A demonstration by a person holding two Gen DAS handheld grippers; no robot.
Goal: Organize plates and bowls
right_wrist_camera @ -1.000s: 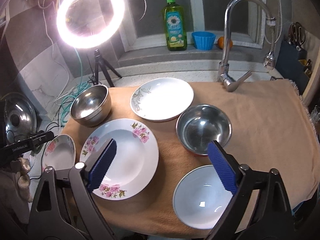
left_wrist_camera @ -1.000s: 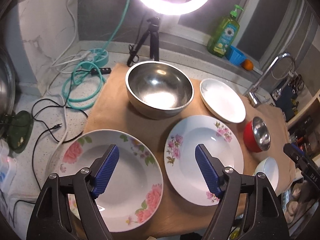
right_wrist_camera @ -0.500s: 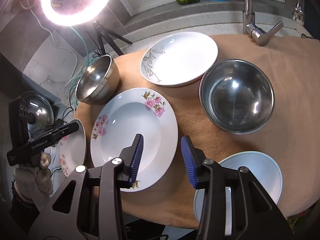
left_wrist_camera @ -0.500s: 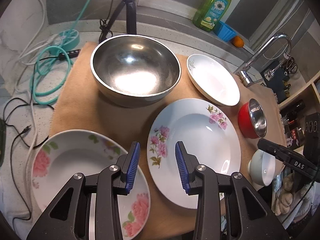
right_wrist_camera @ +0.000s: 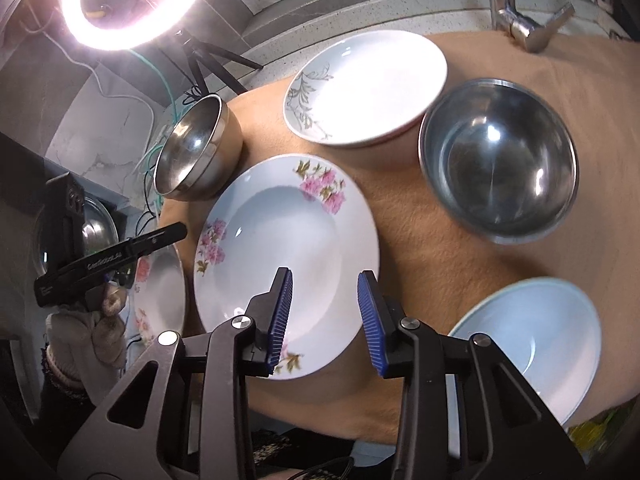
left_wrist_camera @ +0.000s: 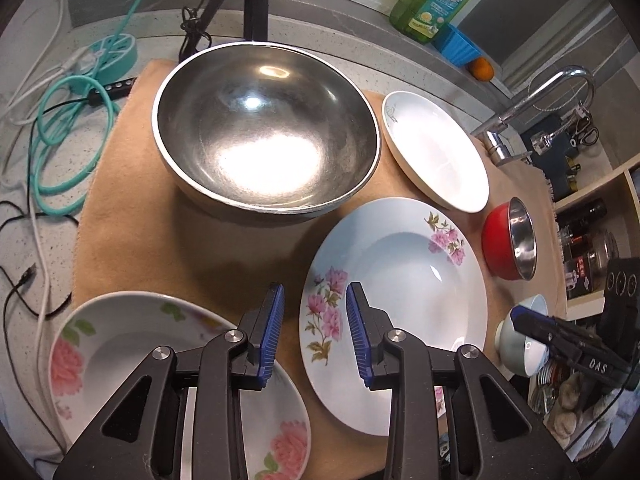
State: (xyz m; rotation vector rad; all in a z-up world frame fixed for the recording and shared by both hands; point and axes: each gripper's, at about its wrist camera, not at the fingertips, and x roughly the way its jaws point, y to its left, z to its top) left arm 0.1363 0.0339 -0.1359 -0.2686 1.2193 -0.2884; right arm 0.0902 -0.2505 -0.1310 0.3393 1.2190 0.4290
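Note:
A plate with pink flowers lies mid-cloth. My left gripper hovers over its left rim, jaws closing, pads touching nothing. My right gripper hangs over its near right rim, jaws also closing on nothing. A rose-patterned plate lies at the near left. Behind them stand a large steel bowl and a white plate with a grey leaf. On the right are a steel bowl with a red outside and a white bowl.
The dishes rest on a tan cloth over the counter. A ring light on a tripod and loose cables are at the back left. A tap and a green soap bottle stand at the back right.
Both grippers narrowed their jaws from wide apart to a small gap. Both sank and tipped downward toward the pink-flower plate, so the dishes look larger.

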